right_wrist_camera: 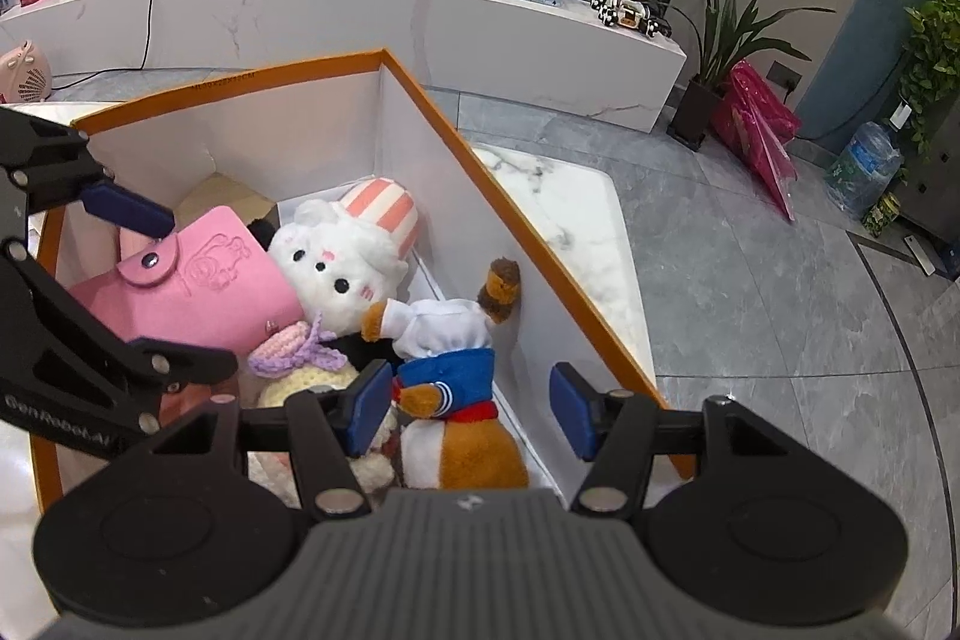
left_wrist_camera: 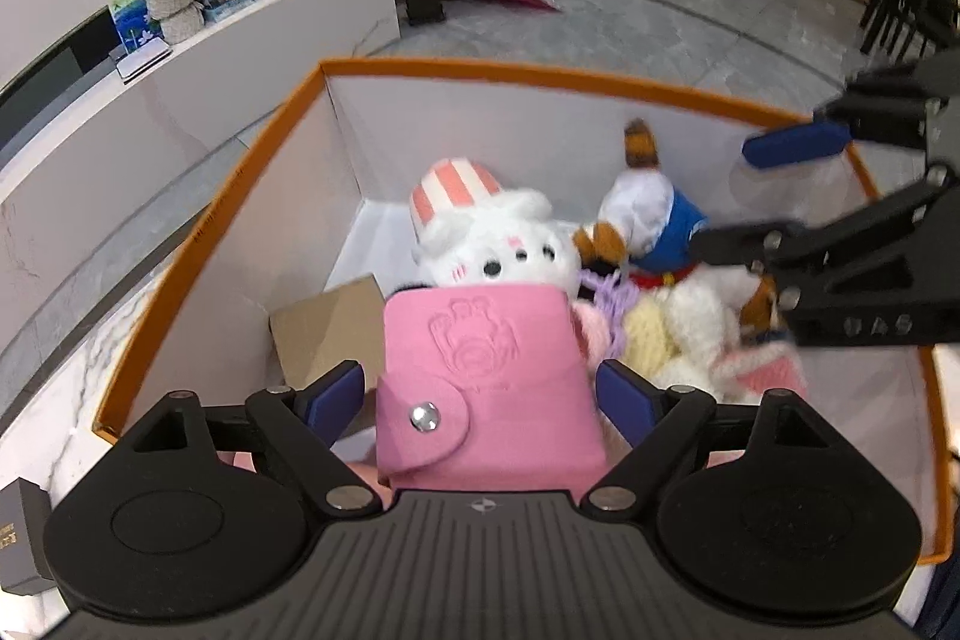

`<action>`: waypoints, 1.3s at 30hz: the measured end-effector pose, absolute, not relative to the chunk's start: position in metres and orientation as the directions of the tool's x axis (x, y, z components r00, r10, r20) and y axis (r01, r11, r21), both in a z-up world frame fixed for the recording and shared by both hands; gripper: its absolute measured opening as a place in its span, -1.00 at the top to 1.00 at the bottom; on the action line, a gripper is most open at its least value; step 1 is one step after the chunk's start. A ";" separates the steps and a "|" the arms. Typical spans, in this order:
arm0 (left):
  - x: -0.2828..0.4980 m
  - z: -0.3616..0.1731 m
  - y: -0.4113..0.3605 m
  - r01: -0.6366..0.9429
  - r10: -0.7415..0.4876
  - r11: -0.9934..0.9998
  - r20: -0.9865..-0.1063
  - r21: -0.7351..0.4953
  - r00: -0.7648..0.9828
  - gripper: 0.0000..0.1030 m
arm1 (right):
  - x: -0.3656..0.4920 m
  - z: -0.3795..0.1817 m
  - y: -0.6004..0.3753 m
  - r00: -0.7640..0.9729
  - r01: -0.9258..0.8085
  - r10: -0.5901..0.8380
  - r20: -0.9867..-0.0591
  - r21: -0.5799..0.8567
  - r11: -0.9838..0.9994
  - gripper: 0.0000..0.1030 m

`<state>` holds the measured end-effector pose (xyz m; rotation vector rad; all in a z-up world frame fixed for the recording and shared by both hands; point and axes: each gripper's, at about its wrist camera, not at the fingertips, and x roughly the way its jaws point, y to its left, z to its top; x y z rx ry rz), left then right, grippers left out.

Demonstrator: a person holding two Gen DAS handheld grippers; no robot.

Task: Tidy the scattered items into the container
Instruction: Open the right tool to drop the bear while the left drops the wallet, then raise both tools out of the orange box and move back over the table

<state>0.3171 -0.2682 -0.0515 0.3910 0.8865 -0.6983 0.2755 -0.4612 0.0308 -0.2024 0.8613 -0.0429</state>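
The container is an orange-rimmed white box [left_wrist_camera: 336,136], also in the right wrist view [right_wrist_camera: 420,142]. Inside lie a white plush with a striped hat [left_wrist_camera: 492,250] [right_wrist_camera: 342,262], a brown-and-white plush in a blue sailor top [left_wrist_camera: 648,220] [right_wrist_camera: 447,370], crocheted yarn toys [right_wrist_camera: 300,352] and a pink snap wallet [left_wrist_camera: 486,388] [right_wrist_camera: 198,286]. My left gripper [left_wrist_camera: 480,400] is open over the box; the wallet sits between its pads with gaps on both sides. My right gripper [right_wrist_camera: 468,403] is open and empty above the sailor plush by the box's right wall.
The box stands on a white marble table [right_wrist_camera: 576,220]. A brown cardboard piece [left_wrist_camera: 330,328] lies in the box's corner. A dark small box [left_wrist_camera: 18,538] sits on the table to the left. A white TV bench [right_wrist_camera: 360,16], potted plants and grey floor lie beyond.
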 end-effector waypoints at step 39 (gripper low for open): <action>0.275 0.108 -0.176 0.625 -0.501 0.779 -0.558 0.041 0.661 -1.00 | 0.247 0.152 -0.397 0.808 -0.055 -0.113 -0.578 -0.265 0.963 -0.20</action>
